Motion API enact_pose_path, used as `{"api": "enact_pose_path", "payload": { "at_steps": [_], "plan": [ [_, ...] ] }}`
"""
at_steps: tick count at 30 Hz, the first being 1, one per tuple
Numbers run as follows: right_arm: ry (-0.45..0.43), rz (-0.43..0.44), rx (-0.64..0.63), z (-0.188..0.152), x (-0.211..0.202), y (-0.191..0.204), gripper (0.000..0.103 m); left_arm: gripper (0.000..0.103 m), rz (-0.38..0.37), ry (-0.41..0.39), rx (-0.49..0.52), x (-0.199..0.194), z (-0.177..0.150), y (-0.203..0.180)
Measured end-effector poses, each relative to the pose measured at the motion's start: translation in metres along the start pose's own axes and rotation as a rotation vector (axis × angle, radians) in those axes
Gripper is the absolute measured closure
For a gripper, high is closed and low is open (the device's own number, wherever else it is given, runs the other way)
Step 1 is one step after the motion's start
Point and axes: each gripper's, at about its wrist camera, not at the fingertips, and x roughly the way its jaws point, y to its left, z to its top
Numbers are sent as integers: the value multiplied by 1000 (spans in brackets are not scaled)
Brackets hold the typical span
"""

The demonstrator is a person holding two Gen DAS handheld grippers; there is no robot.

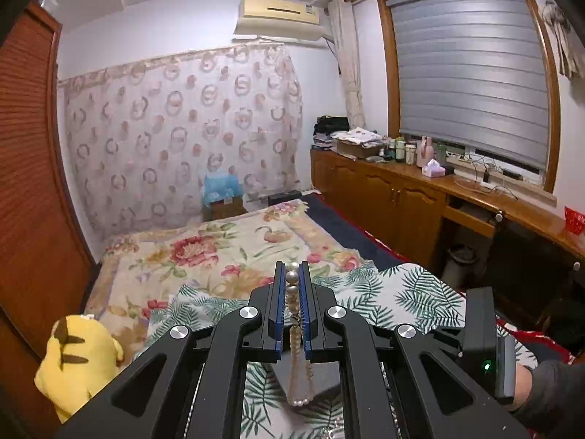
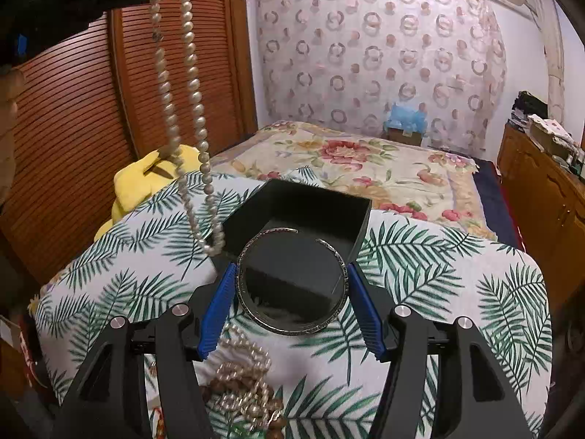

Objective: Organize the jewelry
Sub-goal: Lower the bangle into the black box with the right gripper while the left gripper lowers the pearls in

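- Right wrist view: the right gripper point(image 2: 292, 289) pinches the silver bangle point(image 2: 292, 281) across its width, just in front of the open black box point(image 2: 296, 212); the bangle's open gap could let it spring out if squeezed.
- Left gripper point(image 1: 291, 292) is clamped on the pearl necklace point(image 2: 182, 109), which dangles beside the box; a swing could drop the loop outside the box.
- Loose bead pile point(image 2: 245, 384) under the right gripper may snag.

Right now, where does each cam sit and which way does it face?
Left wrist: on the left gripper, raised, facing across the bed to the curtain; its fingers pinch the pearl necklace; a sleeved hand shows lower right.
Right wrist: on the right gripper, low, holding the bangle before the black box.
Shared: necklace, bed, yellow plush.
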Motion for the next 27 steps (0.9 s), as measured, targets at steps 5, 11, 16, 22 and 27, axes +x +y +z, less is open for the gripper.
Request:
{"api": "enact_pose_path", "payload": {
  "at_steps": [5, 11, 16, 22, 27],
  "plan": [
    [-14, 2, -5, 5, 7, 2, 39, 97, 6, -3, 13, 9, 12, -1],
    [-9, 7, -59, 12, 31, 2, 39, 97, 6, 48, -21, 32, 3, 6],
    [6, 13, -46, 16, 49, -4, 39, 97, 1, 94, -44, 51, -12, 17],
    [13, 16, -61, 18, 60, -1, 37, 97, 3, 138, -52, 69, -32, 18],
    [17, 30, -43, 19, 53, -5, 33, 97, -7, 159, -68, 77, -43, 21]
  ]
}}
